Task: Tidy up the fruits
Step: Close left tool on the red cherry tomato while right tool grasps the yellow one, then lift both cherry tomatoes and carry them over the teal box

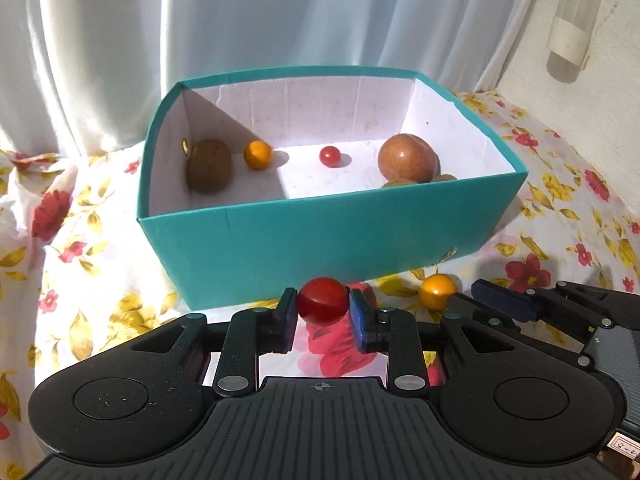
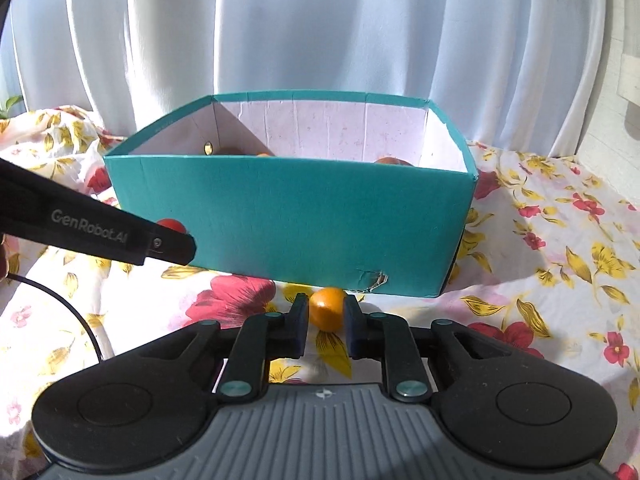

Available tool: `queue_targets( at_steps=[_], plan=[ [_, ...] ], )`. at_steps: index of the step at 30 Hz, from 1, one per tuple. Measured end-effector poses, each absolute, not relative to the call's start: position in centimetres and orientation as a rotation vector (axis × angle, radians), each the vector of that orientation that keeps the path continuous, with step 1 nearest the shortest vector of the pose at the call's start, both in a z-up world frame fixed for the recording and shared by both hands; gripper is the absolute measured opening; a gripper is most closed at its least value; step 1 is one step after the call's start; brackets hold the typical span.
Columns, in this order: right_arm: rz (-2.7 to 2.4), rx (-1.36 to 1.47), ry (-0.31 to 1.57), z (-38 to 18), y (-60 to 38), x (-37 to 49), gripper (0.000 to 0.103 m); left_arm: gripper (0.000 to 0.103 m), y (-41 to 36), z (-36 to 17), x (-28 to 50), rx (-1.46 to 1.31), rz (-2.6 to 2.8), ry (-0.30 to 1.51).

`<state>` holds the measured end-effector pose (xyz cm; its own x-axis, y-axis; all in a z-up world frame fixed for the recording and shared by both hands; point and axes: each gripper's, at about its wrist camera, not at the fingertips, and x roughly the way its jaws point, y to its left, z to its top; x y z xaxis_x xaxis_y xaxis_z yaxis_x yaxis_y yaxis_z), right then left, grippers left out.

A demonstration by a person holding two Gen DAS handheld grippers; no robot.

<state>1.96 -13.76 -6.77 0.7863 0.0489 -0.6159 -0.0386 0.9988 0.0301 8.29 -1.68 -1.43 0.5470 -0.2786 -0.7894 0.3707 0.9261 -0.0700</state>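
Note:
My left gripper [image 1: 323, 305] is shut on a red cherry tomato [image 1: 322, 300], held just in front of the teal box [image 1: 332, 236]. My right gripper [image 2: 326, 310] is shut on a small orange tomato [image 2: 328, 306] near the box's front wall [image 2: 288, 216]. From the left wrist view that orange tomato [image 1: 437, 290] shows to the right, with the right gripper's fingers [image 1: 500, 300] beside it. The right wrist view catches the left gripper's finger [image 2: 172, 245] and the red tomato [image 2: 170, 225] at the left. Inside the box lie a kiwi [image 1: 210, 165], an orange tomato [image 1: 257, 154], a red tomato [image 1: 330, 156] and a large brownish fruit [image 1: 407, 157].
The box stands on a floral cloth [image 1: 80, 264] with white curtains [image 1: 260, 12] behind it. A black cable [image 2: 76, 312] runs over the cloth at the left. The box's front wall has a small tear [image 2: 374, 278] near its lower right corner.

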Motion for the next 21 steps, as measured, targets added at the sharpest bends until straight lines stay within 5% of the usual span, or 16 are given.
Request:
queue_targets(
  at_steps=[8, 21],
  plan=[
    [-0.008, 0.077, 0.721, -8.2, -14.0, 3.6, 0.031, 0.031, -0.9, -0.9, 6.6, 0.113, -0.373, 0.913],
    [0.010, 0.055, 0.673, -6.0, -14.2, 2.6, 0.030, 0.031, -1.2, 0.5, 6.2, 0.146, -0.341, 0.897]
  ],
)
